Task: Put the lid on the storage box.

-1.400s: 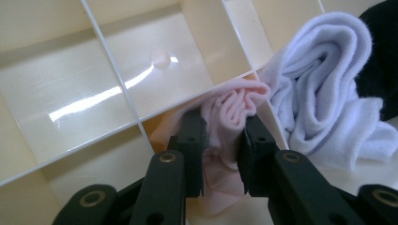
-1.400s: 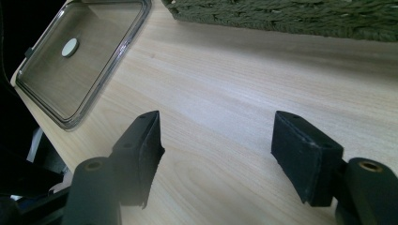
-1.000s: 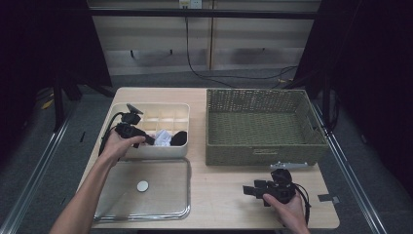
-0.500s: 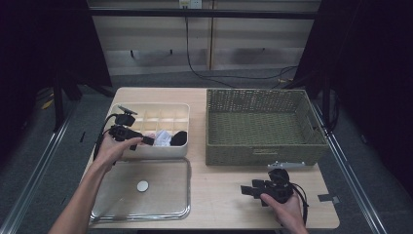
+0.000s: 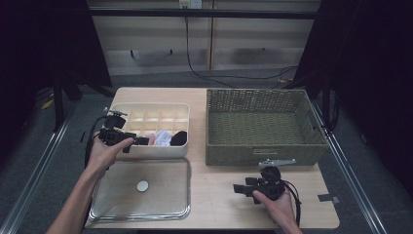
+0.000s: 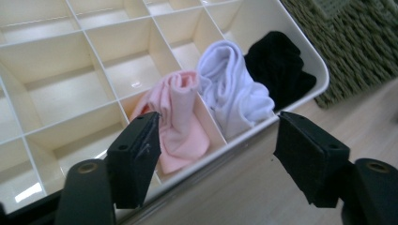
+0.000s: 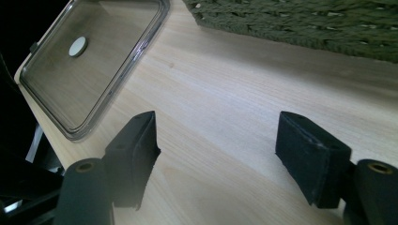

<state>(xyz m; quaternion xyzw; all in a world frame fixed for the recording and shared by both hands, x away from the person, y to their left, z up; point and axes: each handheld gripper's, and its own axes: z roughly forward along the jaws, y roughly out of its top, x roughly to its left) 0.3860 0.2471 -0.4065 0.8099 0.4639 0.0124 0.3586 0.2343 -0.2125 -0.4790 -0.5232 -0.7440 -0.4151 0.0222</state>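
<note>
Pink sock roll (image 6: 180, 119) sits in front-row compartment of divided organizer box (image 5: 182, 148), straight ahead betw. the spread, empty jaws of left gripper (image 6: 218, 164); long axis runs w/ the approach. Right gripper (image 5: 238, 188), also released, is held well apart over desk (image 7: 244, 93)

Both forearms were bare. Each gripper — left gripper (image 5: 141, 141), right gripper (image 5: 237, 187) — was black, trailing a black cable, with square rubbery pads (image 6: 139, 152) and a brass-ringed screw hole behind each finger.
</note>
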